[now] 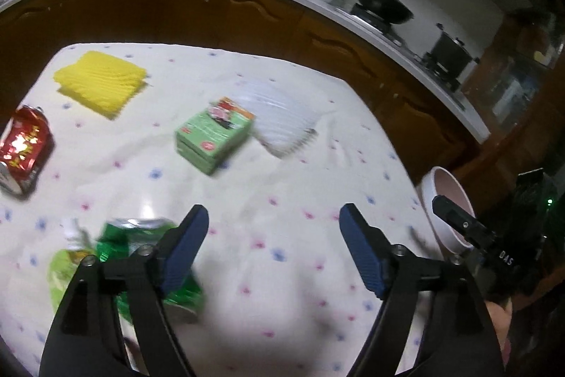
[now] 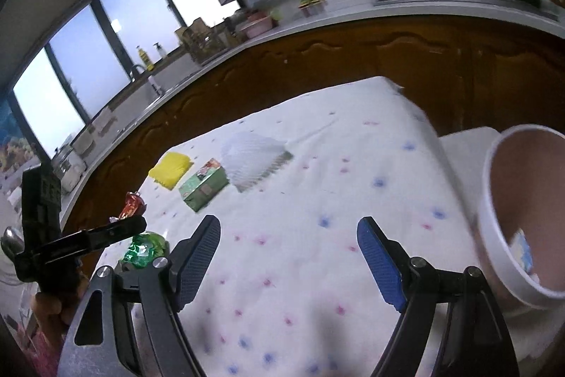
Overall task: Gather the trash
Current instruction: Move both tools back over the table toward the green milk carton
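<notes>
Kitchen table, floral white cloth (image 1: 282,218). Lower left of left view: crushed green can (image 1: 141,235) just beside my left gripper (image 1: 273,235), jaws spread, empty. Right gripper (image 2: 287,257) likewise. Pink-lined white bin (image 2: 522,218) far right. I'd centre the jaws over the can, then close.

The table (image 1: 289,165) is covered with a white flowered cloth. On it are seen a yellow cloth (image 1: 100,82), a green box (image 1: 213,135), a white foam net (image 1: 282,121), a red can (image 1: 23,152), a crushed green can (image 1: 141,246) and a green pouch (image 1: 65,267).
</notes>
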`<state>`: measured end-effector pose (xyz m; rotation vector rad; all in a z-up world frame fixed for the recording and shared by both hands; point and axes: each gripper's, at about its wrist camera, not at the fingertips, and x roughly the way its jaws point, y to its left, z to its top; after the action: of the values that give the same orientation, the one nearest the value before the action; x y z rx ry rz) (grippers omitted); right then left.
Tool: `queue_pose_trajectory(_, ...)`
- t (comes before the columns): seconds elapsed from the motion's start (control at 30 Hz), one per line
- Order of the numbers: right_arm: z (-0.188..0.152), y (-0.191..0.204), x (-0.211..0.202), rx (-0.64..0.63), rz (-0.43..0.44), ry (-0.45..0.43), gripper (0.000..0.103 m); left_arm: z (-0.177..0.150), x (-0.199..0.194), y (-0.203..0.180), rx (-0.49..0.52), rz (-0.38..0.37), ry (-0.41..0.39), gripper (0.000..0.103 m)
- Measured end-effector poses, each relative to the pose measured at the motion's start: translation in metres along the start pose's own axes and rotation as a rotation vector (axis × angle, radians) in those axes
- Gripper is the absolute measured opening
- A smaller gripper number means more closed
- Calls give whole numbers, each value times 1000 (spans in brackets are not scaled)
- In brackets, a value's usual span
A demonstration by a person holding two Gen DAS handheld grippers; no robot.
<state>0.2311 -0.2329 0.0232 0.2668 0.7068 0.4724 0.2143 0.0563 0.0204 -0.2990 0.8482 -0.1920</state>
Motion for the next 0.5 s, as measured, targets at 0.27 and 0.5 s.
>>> queue_pose_trajectory(0.27, 24, 22, 53, -43, 46, 56, 81, 29, 22, 20, 95, 85, 61, 83)
queue_pose_trajectory(0.5, 52, 31, 100, -92, 43, 92, 81, 50, 52, 24, 205, 149, 98, 83)
